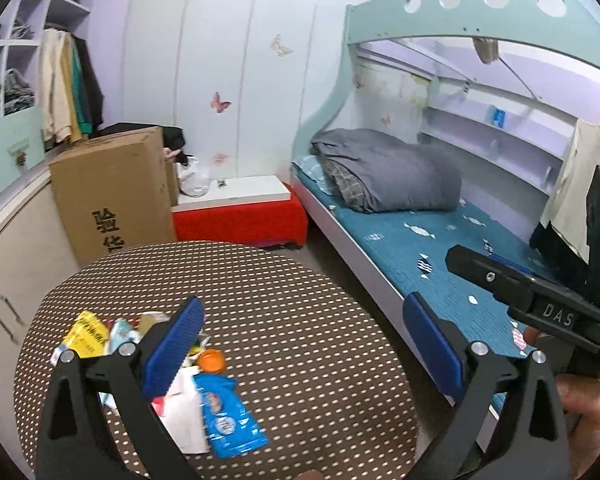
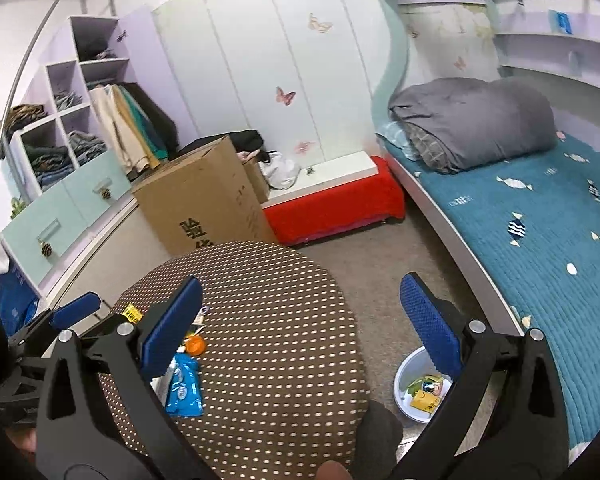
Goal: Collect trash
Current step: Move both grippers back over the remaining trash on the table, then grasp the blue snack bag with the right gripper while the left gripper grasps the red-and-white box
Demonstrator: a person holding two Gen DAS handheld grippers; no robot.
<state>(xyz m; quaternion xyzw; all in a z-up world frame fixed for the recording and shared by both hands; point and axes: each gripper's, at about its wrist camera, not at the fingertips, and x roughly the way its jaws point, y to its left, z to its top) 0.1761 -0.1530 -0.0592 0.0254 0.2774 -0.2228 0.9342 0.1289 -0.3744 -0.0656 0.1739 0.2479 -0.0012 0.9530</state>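
A flat blue plastic snack wrapper (image 1: 229,412) lies in a litter pile on a round brown table with white dots (image 1: 300,300), its long axis running toward the camera and slightly right. Both the left gripper (image 1: 304,344) and right gripper (image 2: 300,328) hover open-jawed, holding nothing, beside a teal-quilted bunk bed (image 2: 540,240).

The left tool's (image 1: 304,344) finger hides part of the wrapper pile (image 1: 140,344) on the tabletop (image 1: 300,280). The right tool's (image 2: 304,336) finger covers the bin's (image 2: 408,376) far rim. The box (image 1: 112,196) print is cut off; wrapper lettering is too small to read.
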